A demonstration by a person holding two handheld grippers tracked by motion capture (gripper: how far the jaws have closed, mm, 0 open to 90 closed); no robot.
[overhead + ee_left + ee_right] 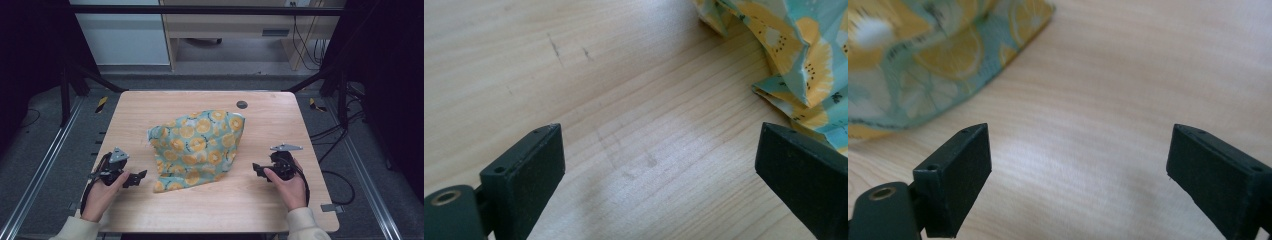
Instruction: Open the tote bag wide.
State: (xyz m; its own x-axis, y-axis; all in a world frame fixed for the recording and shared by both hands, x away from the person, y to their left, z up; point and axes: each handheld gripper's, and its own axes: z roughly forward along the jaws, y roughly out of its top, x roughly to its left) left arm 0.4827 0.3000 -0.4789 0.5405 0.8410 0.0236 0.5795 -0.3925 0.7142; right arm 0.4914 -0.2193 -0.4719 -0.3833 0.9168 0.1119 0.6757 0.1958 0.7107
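Note:
A crumpled teal cloth [196, 149] printed with orange slices lies in the middle of the wooden table [150, 107]. My left gripper [140, 176] rests on the table just left of the cloth's near corner, jaws wide open with bare wood between them. In the left gripper view the cloth [804, 60] sits at the upper right, close to the right jaw. My right gripper [256, 168] stands open to the right of the cloth, a short gap away. The right gripper view has the cloth [933, 55] at the upper left, beyond the left jaw.
A small dark round grommet [242, 104] sits in the table near its far edge. Black frame bars [80, 75] rise at both far corners. Cables [330, 132] trail on the floor to the right. Bare wood surrounds the cloth on every side.

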